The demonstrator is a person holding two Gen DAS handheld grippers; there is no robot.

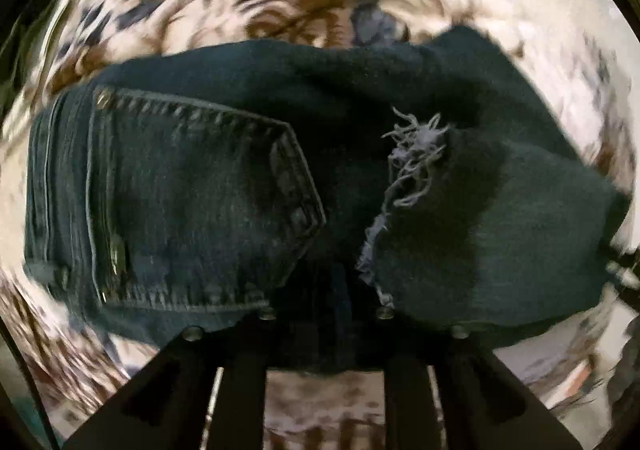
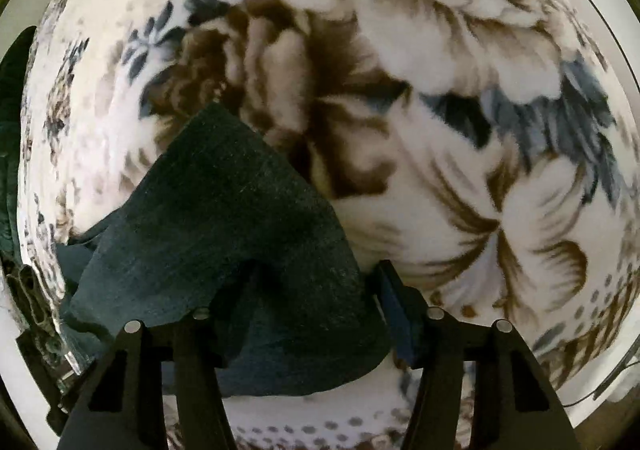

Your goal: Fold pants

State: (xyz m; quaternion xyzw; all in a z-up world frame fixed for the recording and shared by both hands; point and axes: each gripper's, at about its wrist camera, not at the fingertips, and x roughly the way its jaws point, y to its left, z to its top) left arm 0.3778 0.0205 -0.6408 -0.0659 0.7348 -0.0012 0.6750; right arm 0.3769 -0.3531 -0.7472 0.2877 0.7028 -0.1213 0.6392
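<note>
Nearest in the left wrist view, the left claw [image 1: 326, 314] is pinched nearly shut on the near edge of the dark denim pants [image 1: 248, 178], which hang or lie directly ahead of its fingers. The garment's long axis runs across that view: waistband and back pocket [image 1: 200, 202] to one side, the frayed hem [image 1: 412, 158] folded over toward the middle on the other. In the right wrist view, the right claw [image 2: 316, 310] stands partly open with a peaked fold of the same denim between its fingers; whether the pads press it I cannot tell. The left hand looks the closer to the bulk of the cloth. Beyond, the floral blanket [image 2: 460, 50] spreads flat and bare on all sides, giving ample room to lay the fold down; its edges curve away far off.
</note>
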